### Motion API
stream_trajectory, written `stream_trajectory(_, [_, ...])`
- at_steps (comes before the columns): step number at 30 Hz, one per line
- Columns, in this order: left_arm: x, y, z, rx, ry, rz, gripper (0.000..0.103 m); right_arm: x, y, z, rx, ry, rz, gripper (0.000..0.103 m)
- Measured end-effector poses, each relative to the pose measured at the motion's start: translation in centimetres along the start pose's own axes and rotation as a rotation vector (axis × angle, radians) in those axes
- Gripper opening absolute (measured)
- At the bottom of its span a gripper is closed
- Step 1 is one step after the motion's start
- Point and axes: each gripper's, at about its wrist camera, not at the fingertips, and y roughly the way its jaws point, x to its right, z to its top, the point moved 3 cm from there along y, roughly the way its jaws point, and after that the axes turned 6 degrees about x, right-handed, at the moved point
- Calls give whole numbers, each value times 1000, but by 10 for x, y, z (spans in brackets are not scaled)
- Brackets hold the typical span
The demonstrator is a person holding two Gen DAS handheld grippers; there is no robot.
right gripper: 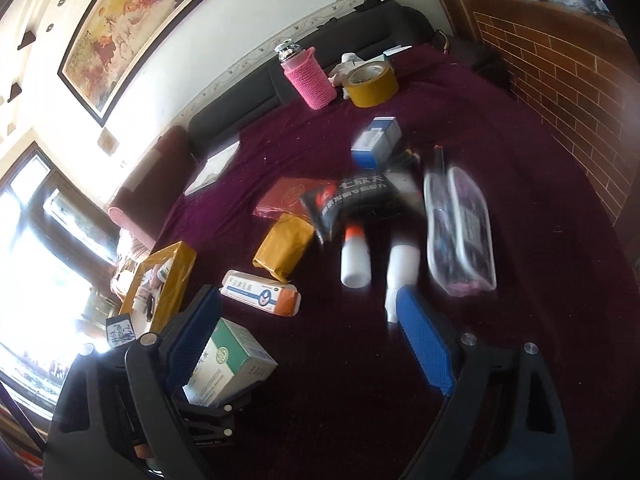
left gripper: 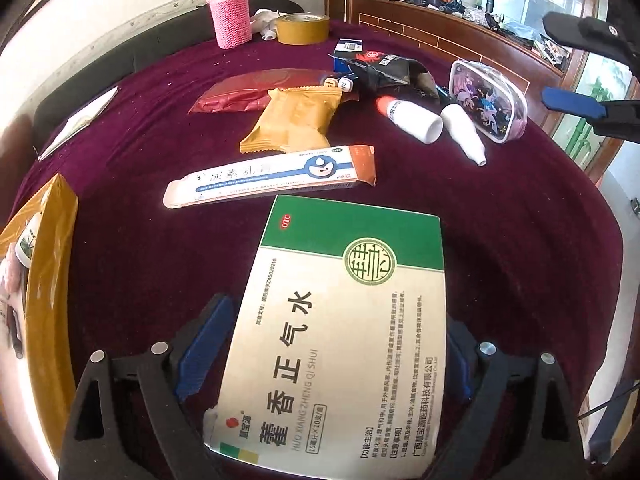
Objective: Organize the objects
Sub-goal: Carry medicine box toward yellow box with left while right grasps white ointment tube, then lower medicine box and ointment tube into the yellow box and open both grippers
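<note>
My left gripper (left gripper: 332, 344) is shut on a green and white medicine box (left gripper: 344, 328), with a blue pad on each side of it. The same box (right gripper: 228, 364) shows low left in the right wrist view. My right gripper (right gripper: 312, 328) is open and empty above the maroon cloth. Ahead lie a long white ointment box (left gripper: 272, 176), a yellow packet (left gripper: 296, 120), a red packet (left gripper: 248, 92), two white bottles (left gripper: 416, 118), a black pouch (left gripper: 384, 70) and a clear patterned case (left gripper: 488, 100). A yellow cardboard box (left gripper: 48, 264) sits at the left with items inside.
A pink-sleeved flask (left gripper: 231, 16) and a roll of brown tape (left gripper: 302, 28) stand at the far edge of the cloth. A small blue box (left gripper: 347, 51) lies behind the black pouch. A brick-patterned counter (right gripper: 560, 80) is at the right.
</note>
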Motion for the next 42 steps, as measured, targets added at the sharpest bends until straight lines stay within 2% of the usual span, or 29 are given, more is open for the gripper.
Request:
stream_trajectory(2, [-2,1,0,4,-11,0,89,1,5,-4,-28,-5,-9,89])
stream_trajectory(3, [-4,-2,0,17,-26,-1,79,-1,9,-6,-41,-9,-11,89])
stream_trajectory(4, [-8,-6,0,45,-53,-5,64,-6,16,-10,-61,-15,-5,89])
stream_trajectory(8, [-33,-30,-10,104,-190,-59,64,-31,44,-23,-145,-55,32,89])
stream_trajectory(11, [-54,-63,-19,166,-269,-87,64,-59,63,-29,-190,-173,11,89])
stream_trajectory(16, [-86,-109,-30,247,-334,-58,64,-108,98,-41,-246,-422,-18,89])
stream_trajectory(19, [-105,-125,-38,275,-375,-28,64,-133,127,-49,-305,-555,34,89])
stream_trajectory(21, [-119,-134,-45,290,-405,2,64,-140,147,-53,-354,-596,75,89])
stream_trajectory(23, [-130,-138,-52,291,-435,16,64,-138,165,-54,-394,-600,69,88])
stream_trajectory(25, [-142,-141,-59,288,-461,34,64,-133,180,-57,-428,-607,31,86])
stream_trajectory(28, [-156,-139,-66,280,-492,56,65,-123,186,-58,-429,-627,-42,84])
stream_trajectory(30, [-163,-138,-68,279,-508,74,65,-117,186,-60,-443,-603,-48,71])
stream_trajectory(34, [-165,-136,-70,277,-505,94,65,-113,176,-65,-421,-648,-100,58])
stream_trajectory(38, [-165,-142,-75,280,-509,104,65,-105,169,-61,-402,-617,-132,23])
stream_trajectory(42, [-169,-147,-76,284,-514,125,65,-93,160,-55,-395,-510,-110,19])
